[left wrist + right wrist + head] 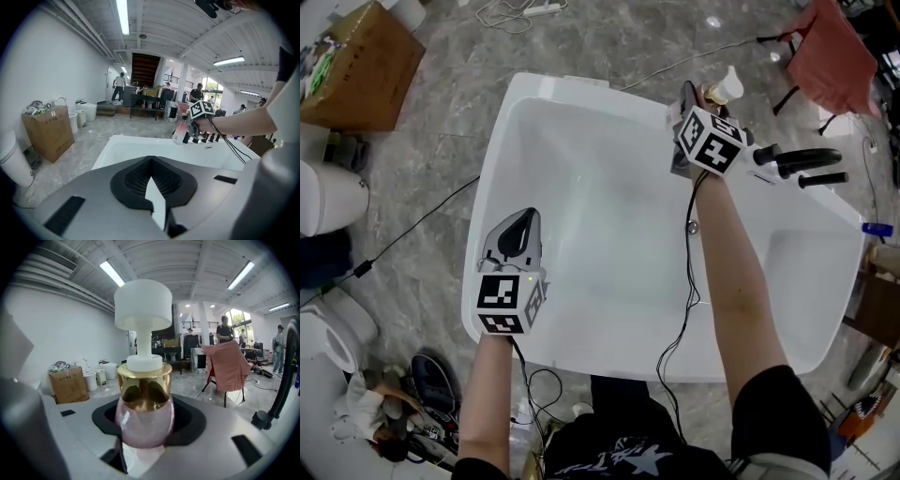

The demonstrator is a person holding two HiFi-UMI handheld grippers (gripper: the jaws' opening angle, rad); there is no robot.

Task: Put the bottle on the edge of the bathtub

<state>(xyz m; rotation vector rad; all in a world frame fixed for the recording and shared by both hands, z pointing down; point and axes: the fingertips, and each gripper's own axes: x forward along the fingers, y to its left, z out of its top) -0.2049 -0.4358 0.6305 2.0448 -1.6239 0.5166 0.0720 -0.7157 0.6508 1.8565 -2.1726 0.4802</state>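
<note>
right gripper (697, 94): clamped on pink pump bottle (144, 416), gripped by its belly, upright for set-down | bathtub (581, 86) far rim just below gripper, faucet (797, 161) beside | left gripper (151, 187): jaws together, empty, judged spare

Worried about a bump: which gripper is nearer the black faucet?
Right. The right gripper, holding the bottle, is beside the black faucet; the left gripper is at the bathtub's opposite rim.
</note>
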